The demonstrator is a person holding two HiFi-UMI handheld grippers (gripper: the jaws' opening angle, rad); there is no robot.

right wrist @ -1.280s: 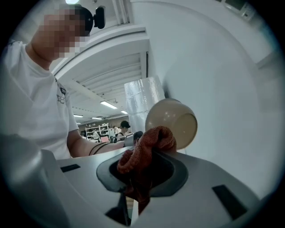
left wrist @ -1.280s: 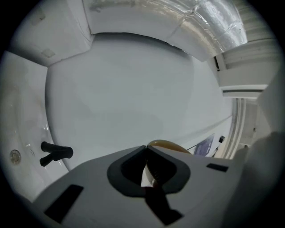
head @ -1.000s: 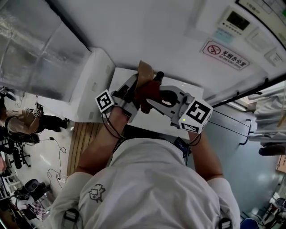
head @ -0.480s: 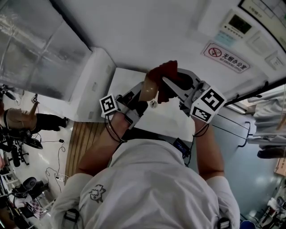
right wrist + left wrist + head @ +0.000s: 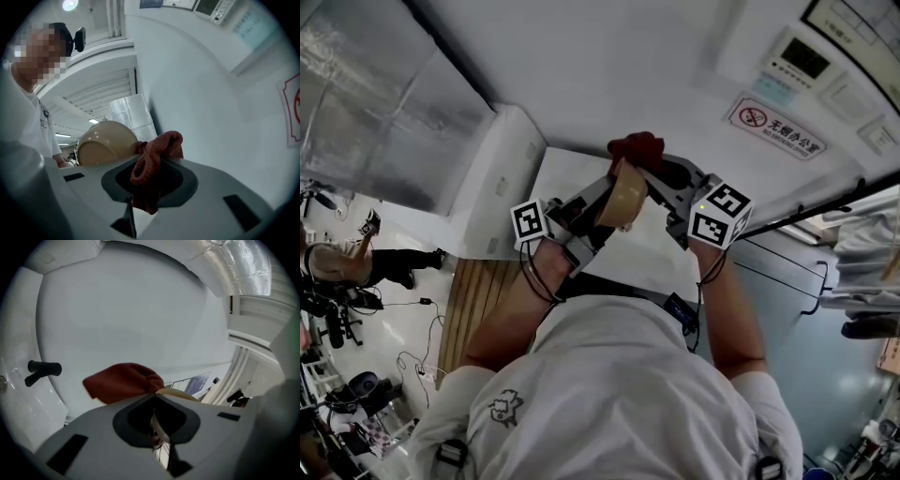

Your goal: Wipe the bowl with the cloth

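Bowl (image 5: 623, 199), a single tan one, is held up in the air in front of the person, tipped on its side between the two grippers and above a white surface (image 5: 567, 169). The left gripper (image 5: 153, 398) has its jaws pressed together on the bowl's thin rim, which shows as a pale edge between them. The right gripper (image 5: 149, 161) is clamped on the one red cloth (image 5: 157, 150), whose bunched end sticks out past the jaw tips and touches the bowl's rounded outside. In the head view the cloth sits at the bowl's far edge. Each gripper carries one marker cube, the left (image 5: 528, 222) and the right (image 5: 719, 216), two in all. One red-ringed sign (image 5: 773, 117) hangs on the white wall beyond.
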